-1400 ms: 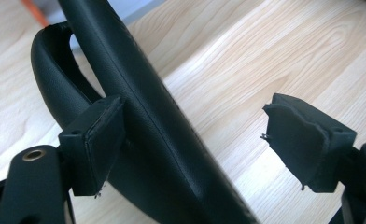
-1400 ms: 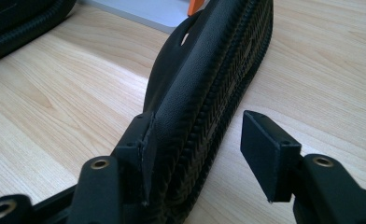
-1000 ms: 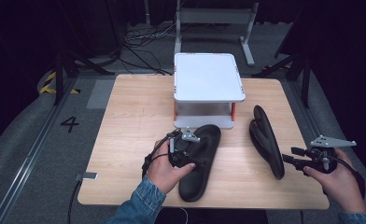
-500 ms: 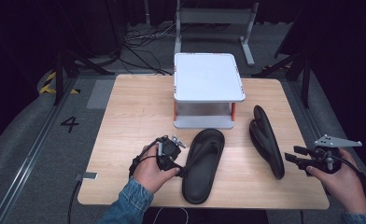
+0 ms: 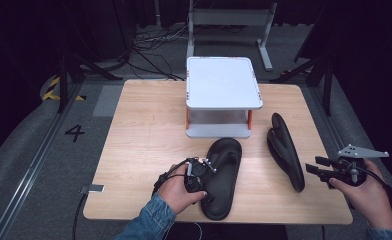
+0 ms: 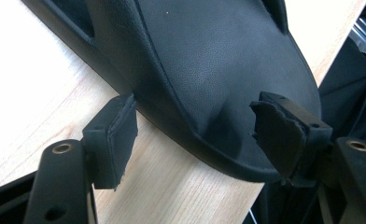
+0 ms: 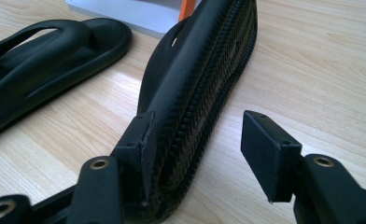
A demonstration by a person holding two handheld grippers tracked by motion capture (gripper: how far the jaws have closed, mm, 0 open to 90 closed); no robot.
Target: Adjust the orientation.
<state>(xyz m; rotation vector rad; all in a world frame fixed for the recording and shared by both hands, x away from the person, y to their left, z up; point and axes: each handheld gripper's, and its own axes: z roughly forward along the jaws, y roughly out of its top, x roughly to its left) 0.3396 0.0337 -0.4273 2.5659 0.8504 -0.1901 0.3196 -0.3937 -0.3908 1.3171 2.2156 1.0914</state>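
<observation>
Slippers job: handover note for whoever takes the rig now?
Left gripper: open, jaws just closing a little, straddling the heel of the flat slipper; not clamped.
Right gripper: open around the heel of the slipper on its edge; one pad is at its side, the other apart.
Both slippers lie on the table in front of the white stand.
Done: both approached. Left: grip, then move them.

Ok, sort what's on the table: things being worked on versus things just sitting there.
In hand:
- flat sandal, heel between the left tongs
- sandal on its edge, at the right tongs

Lying about:
- white stand
- floor cables
</observation>
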